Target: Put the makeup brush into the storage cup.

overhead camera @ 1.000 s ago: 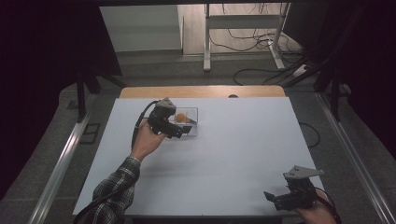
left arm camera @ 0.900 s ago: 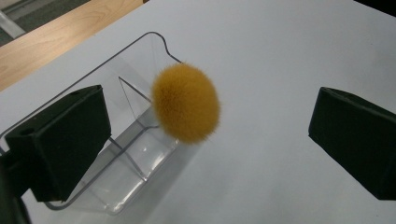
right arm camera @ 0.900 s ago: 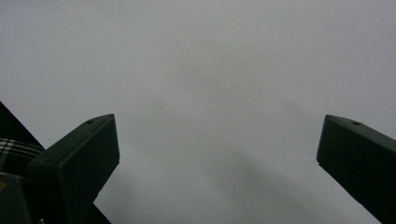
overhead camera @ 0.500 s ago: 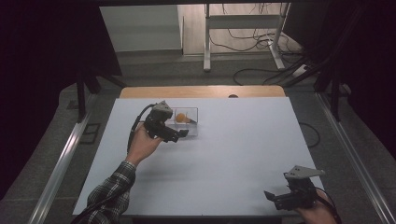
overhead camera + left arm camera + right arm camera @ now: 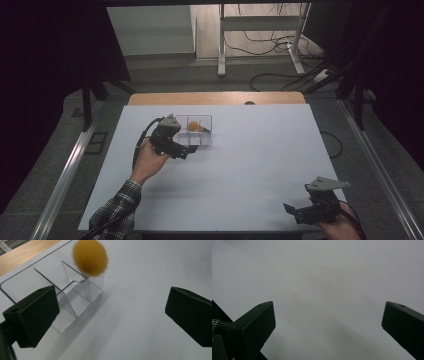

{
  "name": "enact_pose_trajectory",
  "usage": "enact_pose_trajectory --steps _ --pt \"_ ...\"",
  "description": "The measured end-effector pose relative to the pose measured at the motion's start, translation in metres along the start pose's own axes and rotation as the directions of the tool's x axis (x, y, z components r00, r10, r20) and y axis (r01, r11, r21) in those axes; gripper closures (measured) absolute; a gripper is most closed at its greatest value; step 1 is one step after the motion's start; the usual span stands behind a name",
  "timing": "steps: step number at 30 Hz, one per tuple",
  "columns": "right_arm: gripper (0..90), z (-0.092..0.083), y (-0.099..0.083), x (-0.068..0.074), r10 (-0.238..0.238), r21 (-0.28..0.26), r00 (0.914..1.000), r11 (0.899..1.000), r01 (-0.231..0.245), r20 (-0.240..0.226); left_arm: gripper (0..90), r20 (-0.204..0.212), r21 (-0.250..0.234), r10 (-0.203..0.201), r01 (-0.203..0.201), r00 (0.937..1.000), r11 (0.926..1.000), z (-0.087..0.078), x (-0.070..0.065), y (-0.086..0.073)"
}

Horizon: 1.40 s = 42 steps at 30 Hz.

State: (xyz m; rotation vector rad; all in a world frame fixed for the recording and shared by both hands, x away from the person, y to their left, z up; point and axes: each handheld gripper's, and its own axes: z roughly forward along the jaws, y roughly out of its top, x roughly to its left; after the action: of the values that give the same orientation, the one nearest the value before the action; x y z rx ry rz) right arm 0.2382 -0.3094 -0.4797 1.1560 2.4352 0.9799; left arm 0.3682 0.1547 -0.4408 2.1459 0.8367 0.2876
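Holding my left gripper point(image 5: 187, 151) with its jaws wide apart and nothing in them, I sit just beside the near side of the clear box point(image 5: 75, 298), where the fluffy orange brush point(image 5: 90, 257) stands in the far part. That box looks light, so I think one bump from a jaw could push it along the white table point(image 5: 250, 165) or tip it, and the brush could fall out. My right gripper point(image 5: 295, 212) waits at the near right corner, jaws also apart, well away.

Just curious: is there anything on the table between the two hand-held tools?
No. In the high view, only bare white table lies between the left tool and the right tool.
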Motion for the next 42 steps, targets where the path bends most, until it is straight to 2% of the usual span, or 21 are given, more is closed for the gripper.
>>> enact_pose_trajectory --steps 24,30,34,37,42 --pt "0.0 -0.003 0.001 0.0 0.005 -0.027 0.9999 1.0 -0.004 0.01 0.0 0.0 -0.036 -0.041 0.041 0.9992 0.9985 -0.007 -0.003 -0.031" --pt "0.0 -0.003 0.002 0.0 0.0 -0.02 1.0 1.0 0.001 0.008 0.0 -0.002 -0.035 -0.038 0.037 0.9993 0.9987 -0.007 -0.004 -0.034" --pt "0.0 -0.003 0.002 -0.001 0.003 -0.023 1.0 1.0 -0.003 0.004 0.0 0.018 -0.043 -0.02 0.02 0.9996 0.9989 -0.006 -0.007 -0.037" --pt "0.0 -0.004 0.002 -0.001 0.009 -0.034 1.0 0.999 -0.009 -0.002 0.0 0.007 -0.035 -0.007 0.007 0.9999 0.9994 -0.005 -0.01 -0.039" --pt "0.0 -0.005 0.002 -0.002 0.013 -0.045 0.9999 0.999 -0.013 -0.003 0.0 0.002 -0.041 -0.012 0.012 0.9999 0.9991 -0.008 -0.011 -0.043"
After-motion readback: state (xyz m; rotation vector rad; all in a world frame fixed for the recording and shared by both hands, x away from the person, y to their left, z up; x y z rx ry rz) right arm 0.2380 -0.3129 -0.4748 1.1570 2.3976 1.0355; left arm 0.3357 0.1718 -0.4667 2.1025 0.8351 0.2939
